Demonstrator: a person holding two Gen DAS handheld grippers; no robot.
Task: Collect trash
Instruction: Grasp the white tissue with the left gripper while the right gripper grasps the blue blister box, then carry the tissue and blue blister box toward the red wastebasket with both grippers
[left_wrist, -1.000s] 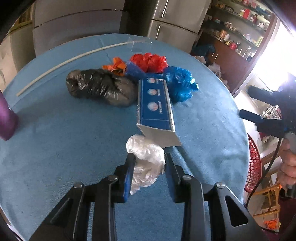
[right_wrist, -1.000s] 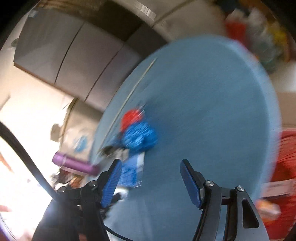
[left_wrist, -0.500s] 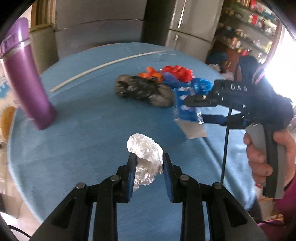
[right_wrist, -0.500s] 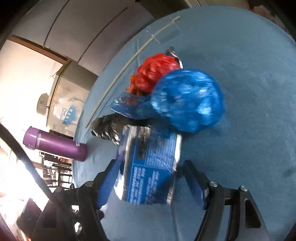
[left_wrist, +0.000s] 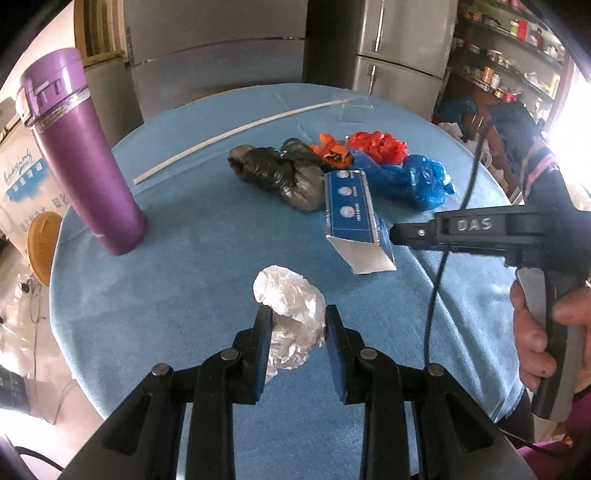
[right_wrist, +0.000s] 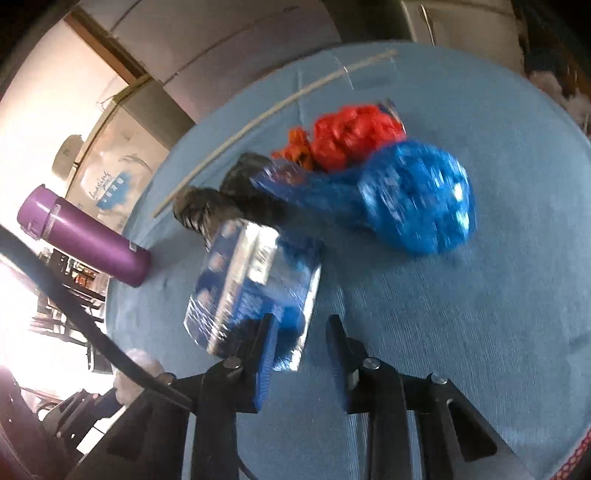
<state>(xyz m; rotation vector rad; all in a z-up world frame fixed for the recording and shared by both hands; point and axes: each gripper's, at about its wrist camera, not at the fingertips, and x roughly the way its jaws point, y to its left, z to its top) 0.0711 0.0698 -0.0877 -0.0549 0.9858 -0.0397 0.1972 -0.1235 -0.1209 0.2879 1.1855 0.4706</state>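
My left gripper (left_wrist: 294, 334) is shut on a crumpled clear plastic wad (left_wrist: 291, 314) and holds it over the blue round table (left_wrist: 184, 258). A blue carton (left_wrist: 352, 218) lies ahead, with black (left_wrist: 280, 175), orange (left_wrist: 330, 151), red (left_wrist: 378, 146) and blue (left_wrist: 413, 181) plastic bags behind it. My right gripper (right_wrist: 301, 334) is partly closed around the near corner of the blue carton (right_wrist: 255, 280); the view is blurred, so I cannot tell if the pads press it. The right gripper also shows from the side in the left wrist view (left_wrist: 397, 234), at the carton.
A tall purple flask (left_wrist: 79, 155) stands at the table's left edge. A long white stick (left_wrist: 236, 138) lies across the far side. Cabinets and a fridge stand behind the table. The blue bag (right_wrist: 417, 199) and red bag (right_wrist: 351, 134) lie beyond the carton.
My left gripper has pulled back and lifted with the plastic wad. My right gripper has come in from the right, narrowed its jaws and reached the carton's near end.
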